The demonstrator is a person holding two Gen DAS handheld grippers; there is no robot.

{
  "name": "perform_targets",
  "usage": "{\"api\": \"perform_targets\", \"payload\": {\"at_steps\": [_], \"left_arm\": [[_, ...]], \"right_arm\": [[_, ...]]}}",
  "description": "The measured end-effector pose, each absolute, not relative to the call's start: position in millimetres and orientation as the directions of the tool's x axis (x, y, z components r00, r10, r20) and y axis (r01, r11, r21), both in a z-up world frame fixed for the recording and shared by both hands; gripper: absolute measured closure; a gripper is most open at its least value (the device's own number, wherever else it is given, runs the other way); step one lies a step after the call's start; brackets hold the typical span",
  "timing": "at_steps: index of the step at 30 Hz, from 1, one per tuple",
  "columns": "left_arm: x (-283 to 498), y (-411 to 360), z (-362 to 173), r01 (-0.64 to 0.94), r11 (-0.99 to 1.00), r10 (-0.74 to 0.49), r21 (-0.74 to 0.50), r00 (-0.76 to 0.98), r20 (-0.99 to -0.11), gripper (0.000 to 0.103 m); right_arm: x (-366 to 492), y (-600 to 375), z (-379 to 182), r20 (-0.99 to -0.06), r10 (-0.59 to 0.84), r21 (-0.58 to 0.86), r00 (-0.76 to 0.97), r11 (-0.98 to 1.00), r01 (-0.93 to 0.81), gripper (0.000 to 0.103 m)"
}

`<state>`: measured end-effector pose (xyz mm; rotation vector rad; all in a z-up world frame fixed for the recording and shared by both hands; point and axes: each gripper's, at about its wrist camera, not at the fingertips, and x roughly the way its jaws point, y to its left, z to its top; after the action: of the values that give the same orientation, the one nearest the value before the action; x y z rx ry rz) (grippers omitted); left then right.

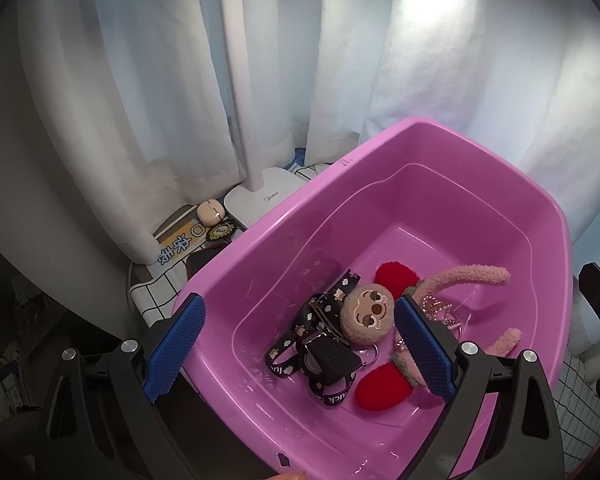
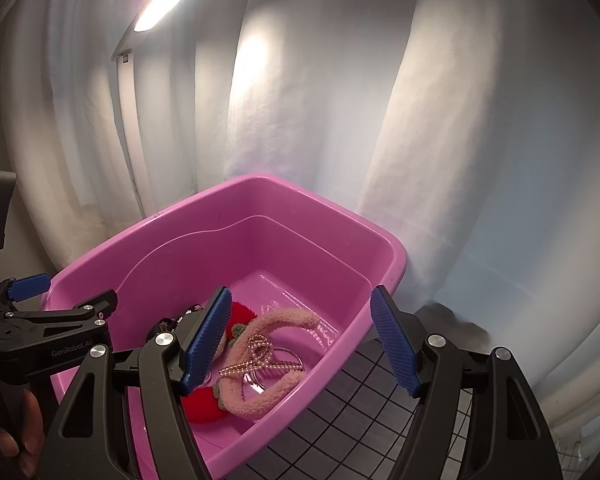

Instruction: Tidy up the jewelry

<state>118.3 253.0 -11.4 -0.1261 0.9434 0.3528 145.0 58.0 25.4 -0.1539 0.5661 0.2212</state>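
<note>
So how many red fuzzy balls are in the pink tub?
2. One red pompom sits behind the plush monkey's face; the other lies nearer the camera, in front of it. Both lie in the pink tub. The left gripper's finger could hide more.

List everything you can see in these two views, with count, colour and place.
Tub: one, pink, on the grid cloth.
Plush monkey: one, beige-pink with red paws, in the tub.
Lanyard: one, black with white print, in the tub beside the monkey.
Pearl hair comb: one, gold-white, in the tub on the monkey's limbs.
Lamp: one, white, behind the tub.
Curtain: white, backdrop.
Left claw: open, over the tub.
Right claw: open, over the tub.
</note>
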Motion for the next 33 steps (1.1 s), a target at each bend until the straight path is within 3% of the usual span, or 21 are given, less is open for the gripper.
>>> {"api": "perform_targets", "payload": {"at_steps": [33], "left_arm": [[119.0,250.1,-13.9,-0.354,0.934,0.236,0.044,0.522,-0.820,0.009]], "right_arm": [[145.8,55.2,21.7,-0.557,0.153,-0.075,0.816,0.970,-0.233,0.034]]}}
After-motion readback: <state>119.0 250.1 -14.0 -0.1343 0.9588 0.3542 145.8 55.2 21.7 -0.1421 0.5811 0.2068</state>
